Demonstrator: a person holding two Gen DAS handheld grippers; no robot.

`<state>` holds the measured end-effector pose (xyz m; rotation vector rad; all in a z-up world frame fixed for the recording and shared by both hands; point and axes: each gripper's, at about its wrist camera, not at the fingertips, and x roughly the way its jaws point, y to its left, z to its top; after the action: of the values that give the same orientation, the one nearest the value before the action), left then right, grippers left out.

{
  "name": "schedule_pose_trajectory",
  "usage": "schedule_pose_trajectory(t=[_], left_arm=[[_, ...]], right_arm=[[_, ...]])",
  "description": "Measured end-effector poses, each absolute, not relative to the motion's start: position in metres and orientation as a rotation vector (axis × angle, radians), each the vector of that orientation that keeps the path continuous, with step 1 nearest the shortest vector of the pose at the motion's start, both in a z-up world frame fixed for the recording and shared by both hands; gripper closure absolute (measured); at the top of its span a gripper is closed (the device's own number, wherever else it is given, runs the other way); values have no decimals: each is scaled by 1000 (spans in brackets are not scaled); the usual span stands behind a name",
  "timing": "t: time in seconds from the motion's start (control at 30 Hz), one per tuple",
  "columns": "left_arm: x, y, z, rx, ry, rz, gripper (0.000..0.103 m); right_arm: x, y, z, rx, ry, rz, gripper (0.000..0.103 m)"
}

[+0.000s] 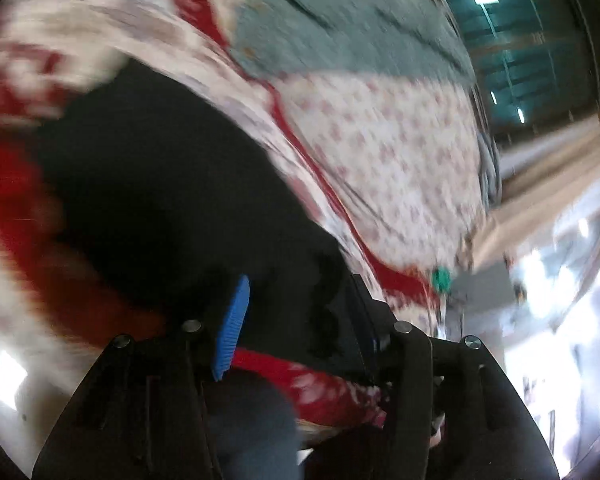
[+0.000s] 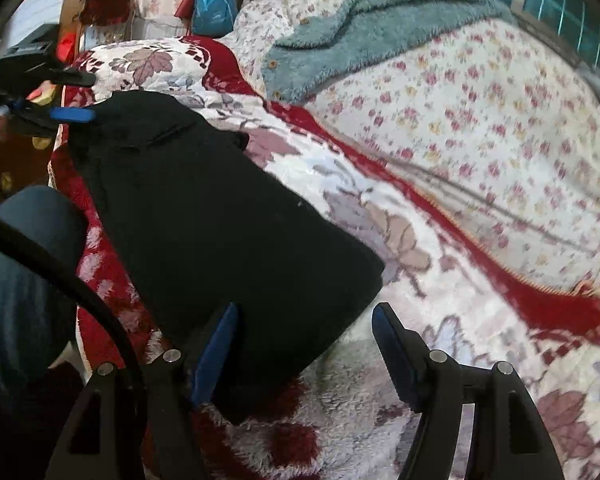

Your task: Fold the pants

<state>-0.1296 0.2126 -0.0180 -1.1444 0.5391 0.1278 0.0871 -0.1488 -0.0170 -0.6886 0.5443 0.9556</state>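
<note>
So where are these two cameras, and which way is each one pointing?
Left wrist: sits on the left gripper, looking along its jaws at the black pants on the bed; badly blurred.
Right wrist: sits on the right gripper, jaws open around the pants' near end; the left gripper and the person's leg show at left.
Both see the pants, the red blanket and the teal fleece.

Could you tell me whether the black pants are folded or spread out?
Folded: the black pants lie as a compact dark block on the floral blanket, no separate legs showing.
</note>
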Motion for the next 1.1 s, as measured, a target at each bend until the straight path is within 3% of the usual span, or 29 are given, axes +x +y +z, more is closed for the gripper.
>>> schedule_pose_trajectory(t=[0.03, 0.1, 0.17, 0.3, 0.4, 0.7, 0.73, 0.8, 0.87, 1.1], left_arm=[[-148, 223, -20, -1170, 510, 165, 53], [-186, 249, -27, -1246, 430, 262, 38], [-208, 267, -40, -1319, 371, 338, 32], [-213, 285, -72, -1482, 347, 353, 32], [-198, 280, -82, -1498, 372, 322, 32], [-163, 272, -67, -1328, 362, 342, 32], [-160, 272, -65, -1291, 369, 360, 37], [-157, 267, -59, -1188, 400, 397, 64], [-153, 261, -58, -1103, 444, 431, 79], [-142, 222, -30, -732, 494, 586, 88]], right_arm=[[85, -151, -13, -683, 521, 943, 37], [90, -164, 0, -585, 544, 909, 37], [101, -183, 15, -403, 617, 888, 36], [127, -233, 18, 38, 821, 851, 36], [132, -259, 2, 246, 870, 844, 36], [129, -258, -11, 266, 921, 829, 38], [129, -255, -12, 252, 927, 835, 38], [127, -248, -14, 215, 937, 846, 38], [126, -245, -16, 191, 941, 848, 38], [126, -249, -17, 226, 937, 845, 38]])
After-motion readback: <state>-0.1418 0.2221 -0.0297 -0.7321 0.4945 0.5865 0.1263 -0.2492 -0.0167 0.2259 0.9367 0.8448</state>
